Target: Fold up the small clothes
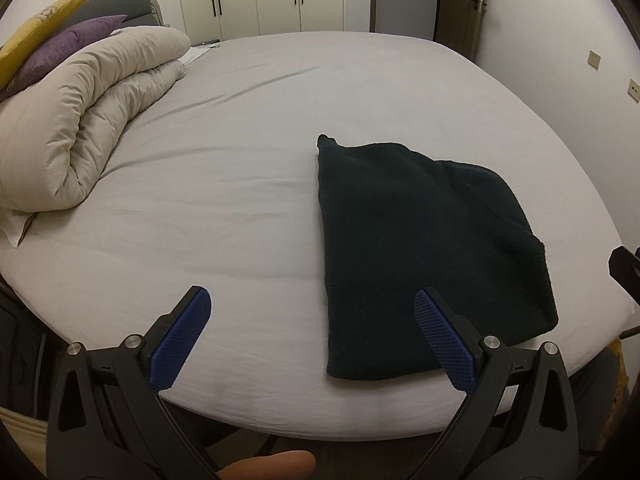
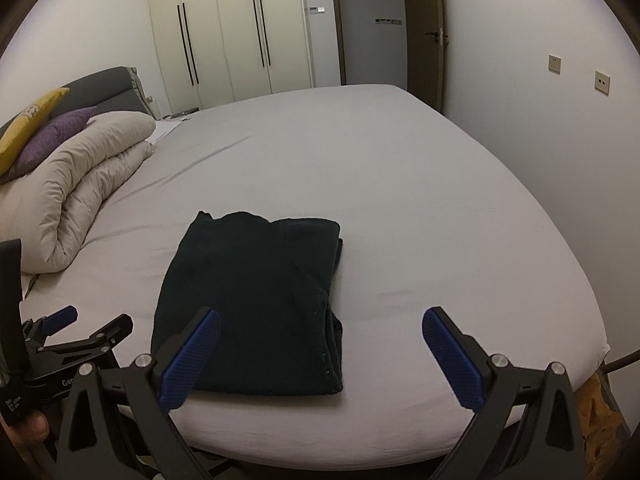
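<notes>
Nearest the cameras, the left gripper (image 1: 312, 308) was held with its blue-padded fingers spread wide and empty, poised over the near edge of the bed (image 1: 240, 184). The right gripper (image 2: 320, 328) was likewise spread wide and held nothing, just right of the left one.

The dark garment (image 2: 256, 300) lay on the bed close to that near edge, in front of both grippers and touching neither. It formed a compact rectangle with stacked layers visible along its right side. The fold therefore appeared largely complete; whether a further fold remained could not be determined. No other garment awaiting folding was in view.

Beyond the garment the bed was bare. A rolled duvet (image 1: 92, 120) lay at the bed's far left, with cushions (image 1: 60, 44) behind it. Wardrobes (image 2: 232, 36) stood past the bed's far side.
</notes>
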Motion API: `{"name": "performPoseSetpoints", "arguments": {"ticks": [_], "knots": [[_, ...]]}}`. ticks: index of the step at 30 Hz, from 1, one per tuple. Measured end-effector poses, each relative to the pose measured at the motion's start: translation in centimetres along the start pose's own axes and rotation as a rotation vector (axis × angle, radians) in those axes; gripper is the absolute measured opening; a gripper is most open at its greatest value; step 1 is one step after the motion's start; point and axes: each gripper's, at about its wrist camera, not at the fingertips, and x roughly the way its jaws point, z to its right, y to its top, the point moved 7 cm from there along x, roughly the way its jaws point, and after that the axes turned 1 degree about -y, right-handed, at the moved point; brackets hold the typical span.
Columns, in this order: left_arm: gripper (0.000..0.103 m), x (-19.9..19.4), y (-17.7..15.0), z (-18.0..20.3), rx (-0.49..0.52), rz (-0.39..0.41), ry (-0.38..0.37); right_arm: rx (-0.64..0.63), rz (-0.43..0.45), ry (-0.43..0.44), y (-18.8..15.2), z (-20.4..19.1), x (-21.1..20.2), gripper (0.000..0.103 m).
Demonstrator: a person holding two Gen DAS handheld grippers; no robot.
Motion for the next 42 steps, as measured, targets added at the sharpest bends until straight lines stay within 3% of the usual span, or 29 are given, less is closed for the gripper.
{"name": "performPoseSetpoints", "arguments": {"ticks": [42], "knots": [[0.103, 0.5, -0.6, -0.3, -0.011, -0.009, -0.001, -0.021, -0.024, 0.004, -1.2, -0.4, 0.5, 0.103]]}}
